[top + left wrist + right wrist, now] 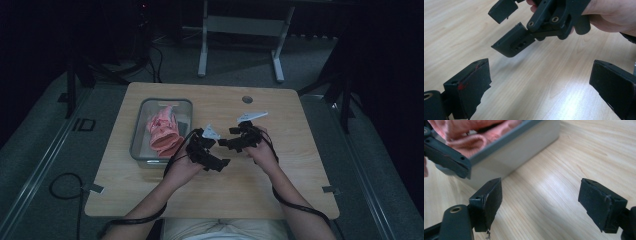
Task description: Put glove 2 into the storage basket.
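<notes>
Over the middle of the wooden table point(235, 190), a person holds both grippers close together. My left gripper point(212, 152) is open with nothing in it; its jaws stand wide apart over bare wood in the left gripper view point(540, 87). My right gripper point(231, 143) is also open and empty, and points toward the grey bin point(142, 150). The left gripper view shows the right gripper point(504, 25) just ahead, held by a hand point(609, 15). In the right gripper view my right gripper point(544, 202) spans bare table. A pink cloth point(162, 130) lies bunched in the bin.
The grey bin point(514, 152) with the pink cloth point(471, 137) sits at the table's left, close ahead of the right gripper. A round cable hole point(247, 99) is near the far edge. Desk legs point(202, 50) stand beyond the table. Cables trail from both grippers along the forearms.
</notes>
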`<state>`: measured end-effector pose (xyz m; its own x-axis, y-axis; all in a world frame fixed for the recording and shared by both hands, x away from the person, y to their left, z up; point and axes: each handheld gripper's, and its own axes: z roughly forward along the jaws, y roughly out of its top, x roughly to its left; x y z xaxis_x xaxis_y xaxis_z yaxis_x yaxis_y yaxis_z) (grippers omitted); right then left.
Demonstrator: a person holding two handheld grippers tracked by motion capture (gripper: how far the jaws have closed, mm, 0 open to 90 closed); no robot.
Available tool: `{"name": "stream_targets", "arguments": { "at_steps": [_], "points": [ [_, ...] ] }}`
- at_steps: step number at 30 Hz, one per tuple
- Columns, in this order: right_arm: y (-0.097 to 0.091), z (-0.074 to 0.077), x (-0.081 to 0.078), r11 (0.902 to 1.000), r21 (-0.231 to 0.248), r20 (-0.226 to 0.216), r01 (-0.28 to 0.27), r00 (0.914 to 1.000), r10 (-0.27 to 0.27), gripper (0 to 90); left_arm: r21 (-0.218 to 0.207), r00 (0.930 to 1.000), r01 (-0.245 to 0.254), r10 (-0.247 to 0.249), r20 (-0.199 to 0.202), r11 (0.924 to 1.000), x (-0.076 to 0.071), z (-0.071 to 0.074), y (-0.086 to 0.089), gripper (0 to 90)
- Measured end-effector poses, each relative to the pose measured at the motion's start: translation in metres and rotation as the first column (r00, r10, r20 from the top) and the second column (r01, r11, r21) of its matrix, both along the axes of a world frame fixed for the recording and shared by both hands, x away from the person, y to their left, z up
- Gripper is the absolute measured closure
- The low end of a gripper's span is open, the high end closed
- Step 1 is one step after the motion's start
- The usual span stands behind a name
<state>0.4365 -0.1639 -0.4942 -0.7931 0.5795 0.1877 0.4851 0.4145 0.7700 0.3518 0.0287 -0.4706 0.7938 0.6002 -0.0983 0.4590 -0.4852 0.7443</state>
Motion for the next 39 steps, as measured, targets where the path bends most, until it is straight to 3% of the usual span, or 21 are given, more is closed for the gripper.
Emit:
{"name": "stream_targets", "arguments": {
  "at_steps": [6, 11, 13, 18, 24, 31, 39],
  "points": [
    [-0.011, -0.017, -0.004, 0.9997, -0.020, -0.006, 0.016, 0.9999, -0.016, 18.1, 0.003, 0.9994, 0.033, -0.033, -0.005, 0.9994, -0.006, -0.014, -0.009, 3.1],
    [-0.021, -0.029, -0.008, 0.9991, -0.027, 0.014, 0.034, 0.9993, -0.034, 17.9, -0.014, 0.9975, 0.067, -0.068, -0.020, 0.9976, -0.008, -0.029, -0.013, 3.2],
    [-0.023, -0.034, -0.009, 0.9989, -0.028, 0.009, 0.037, 0.9993, -0.037, 17.9, 0.001, 0.9965, 0.080, -0.080, -0.026, 0.9968, -0.010, -0.035, -0.015, 3.2],
    [-0.029, -0.041, -0.013, 0.9983, -0.040, 0.020, 0.043, 0.9989, -0.042, 17.9, 0.027, 0.9958, 0.092, -0.092, -0.002, 0.9954, -0.016, -0.046, -0.018, 3.2],
    [-0.037, -0.049, -0.017, 0.9972, -0.041, 0.027, 0.063, 0.9977, -0.062, 17.9, 0.008, 0.9942, 0.108, -0.108, 0.001, 0.9941, -0.022, -0.061, -0.019, 3.2],
    [-0.040, -0.056, -0.024, 0.9965, -0.038, 0.049, 0.075, 0.9962, -0.073, 18.1, 0.065, 0.9915, 0.113, -0.117, 0.056, 0.9914, -0.031, -0.075, -0.023, 3.1],
    [-0.042, -0.065, -0.028, 0.9966, -0.047, 0.071, 0.068, 0.9953, -0.065, 17.9, 0.044, 0.9936, 0.102, -0.104, 0.045, 0.9938, -0.035, -0.084, -0.021, 3.1]
  ]
}}
